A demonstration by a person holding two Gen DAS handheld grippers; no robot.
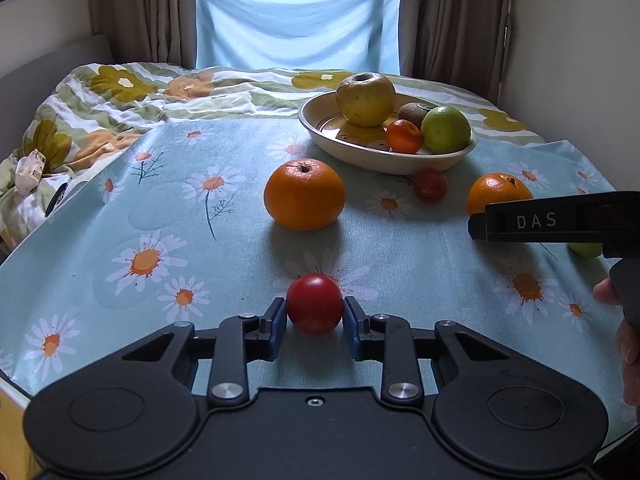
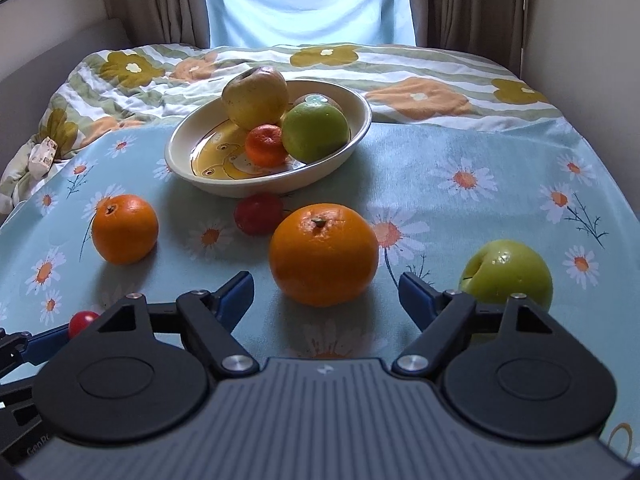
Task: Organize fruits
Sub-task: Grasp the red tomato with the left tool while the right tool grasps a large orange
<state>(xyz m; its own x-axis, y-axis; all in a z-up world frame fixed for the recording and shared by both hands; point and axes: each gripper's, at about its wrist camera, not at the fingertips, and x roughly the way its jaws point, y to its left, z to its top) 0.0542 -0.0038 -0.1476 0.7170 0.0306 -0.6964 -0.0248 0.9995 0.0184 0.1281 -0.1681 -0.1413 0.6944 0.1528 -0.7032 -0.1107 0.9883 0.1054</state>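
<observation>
My left gripper (image 1: 315,312) is shut on a small red tomato (image 1: 315,304), low over the daisy cloth; the tomato also shows in the right wrist view (image 2: 82,321). My right gripper (image 2: 326,292) is open, its blue fingers either side of a large orange (image 2: 323,254), not touching it. A cream bowl (image 1: 460,156) (image 2: 180,168) holds a yellow apple (image 1: 365,98), a kiwi (image 1: 414,112), a green apple (image 1: 445,128) and a mandarin (image 1: 404,136). A second orange (image 1: 304,194) (image 2: 125,228), another red tomato (image 1: 430,185) (image 2: 258,214) and a green apple (image 2: 506,272) lie loose on the cloth.
The blue daisy cloth (image 1: 200,220) lies over a flowered quilt (image 1: 120,96) on a bed. Curtains and a window stand behind. The right gripper's body (image 1: 560,224) crosses the left view's right side. The cloth's near edge drops off at the left.
</observation>
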